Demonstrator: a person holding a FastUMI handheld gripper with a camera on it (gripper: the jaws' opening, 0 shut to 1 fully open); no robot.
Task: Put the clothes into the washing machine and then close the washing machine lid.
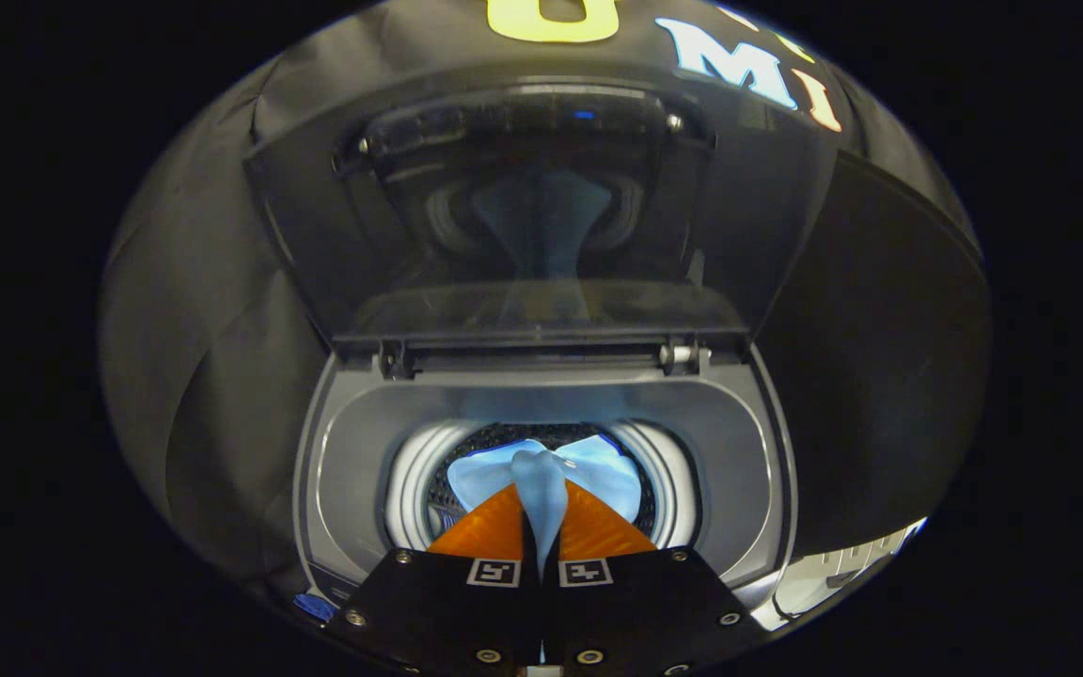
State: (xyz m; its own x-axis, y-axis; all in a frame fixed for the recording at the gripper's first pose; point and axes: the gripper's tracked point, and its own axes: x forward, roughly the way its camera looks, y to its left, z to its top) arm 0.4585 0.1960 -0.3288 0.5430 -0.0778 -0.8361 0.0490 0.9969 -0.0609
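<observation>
careful: your gripper [541, 527] pinches the blue cloth [541, 480] over the drum [410, 489], lid [541, 207] up; release early and it could drape the rim.

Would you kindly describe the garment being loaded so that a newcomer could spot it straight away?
Start at the top-loading washing machine, whose dark lid stands raised behind it. Look down to its round drum opening. There the pale blue cloth hangs pinched between the orange fingers of the gripper, the only soft, light-coloured thing among grey and black parts.
</observation>
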